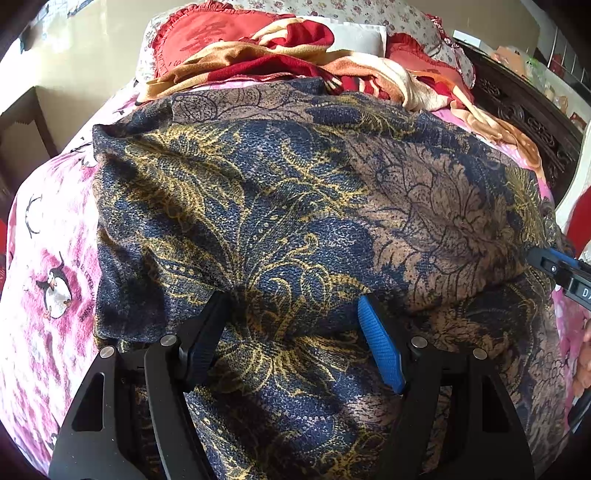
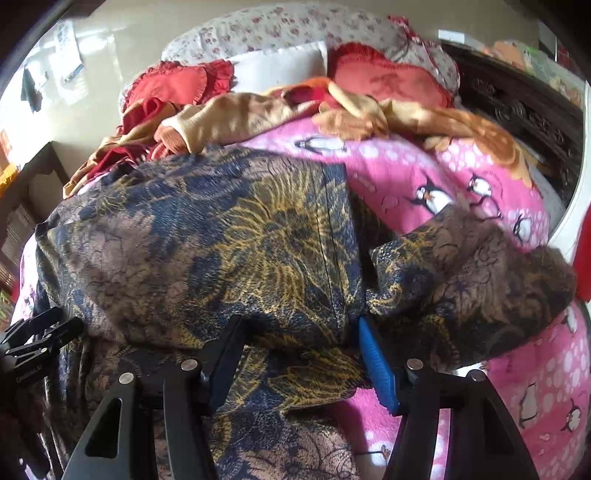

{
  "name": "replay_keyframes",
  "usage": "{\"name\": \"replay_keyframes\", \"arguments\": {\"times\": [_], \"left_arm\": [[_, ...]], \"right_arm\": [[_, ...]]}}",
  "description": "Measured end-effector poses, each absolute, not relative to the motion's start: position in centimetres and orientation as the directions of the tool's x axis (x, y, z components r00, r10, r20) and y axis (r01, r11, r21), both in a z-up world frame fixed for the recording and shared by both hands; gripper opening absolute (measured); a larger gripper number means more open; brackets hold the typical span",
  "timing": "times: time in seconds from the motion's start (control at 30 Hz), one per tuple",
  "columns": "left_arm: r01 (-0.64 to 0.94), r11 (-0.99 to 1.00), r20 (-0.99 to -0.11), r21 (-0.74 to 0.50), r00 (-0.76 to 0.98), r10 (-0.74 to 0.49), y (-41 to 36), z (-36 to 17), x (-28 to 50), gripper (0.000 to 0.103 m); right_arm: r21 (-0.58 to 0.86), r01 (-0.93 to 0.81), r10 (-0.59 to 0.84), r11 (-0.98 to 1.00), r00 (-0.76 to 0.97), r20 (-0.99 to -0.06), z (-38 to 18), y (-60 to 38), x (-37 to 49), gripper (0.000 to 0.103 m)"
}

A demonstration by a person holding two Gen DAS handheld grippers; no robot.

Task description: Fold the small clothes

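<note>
A dark blue, gold and brown flower-print garment (image 1: 295, 206) lies spread over a pink penguin blanket (image 1: 48, 258) on a bed. My left gripper (image 1: 291, 299) stands open, with both fingertips down on the cloth near its front part and the fabric puckered around the black one. In the right wrist view the same garment (image 2: 207, 251) has a flap (image 2: 472, 266) folded over at the right. My right gripper (image 2: 298, 319) is open, and a doubled fold of the cloth lies loose between its black and blue fingers.
A crumpled red and orange blanket (image 1: 280, 59), red frilled cushions (image 2: 388, 77) and flowered pillows (image 2: 280, 26) are heaped at the far end. A dark carved headboard (image 1: 528, 122) runs along the right. A wooden side table (image 1: 22, 125) stands at the left.
</note>
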State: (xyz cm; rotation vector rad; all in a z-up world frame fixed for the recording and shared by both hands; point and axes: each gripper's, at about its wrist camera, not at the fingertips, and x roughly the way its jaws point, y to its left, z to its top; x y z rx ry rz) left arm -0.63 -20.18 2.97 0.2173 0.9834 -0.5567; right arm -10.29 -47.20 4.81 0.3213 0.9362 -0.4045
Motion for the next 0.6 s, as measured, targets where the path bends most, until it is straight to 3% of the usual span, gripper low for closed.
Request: {"name": "replay_keyframes", "arguments": {"times": [0.17, 0.27, 0.4, 0.6], "left_arm": [[0.543, 0.837, -0.836, -0.065, 0.428, -0.343, -20.4, 2.8, -0.6, 0.075], [0.547, 0.834, -0.840, -0.069, 0.419, -0.345, -20.6, 2.6, -0.5, 0.079], [0.553, 0.831, -0.841, -0.064, 0.418, -0.343, -20.7, 2.3, -0.6, 0.080], [0.552, 0.833, -0.841, -0.045, 0.429, -0.330, -21.0, 2.1, -0.8, 0.084]], "right_arm": [[0.153, 0.468, -0.164, 0.870, 0.569, -0.806, 6.3, -48.5, -12.6, 0.062], [0.159, 0.521, -0.211, 0.839, 0.580, -0.787, 7.8, -51.2, -15.6, 0.075], [0.148, 0.656, -0.312, 0.740, 0.530, -0.789, 8.3, -57.2, -19.7, 0.076], [0.293, 0.801, -0.313, 0.522, 0.500, -0.807, 6.4, -65.8, -24.5, 0.076]]}}
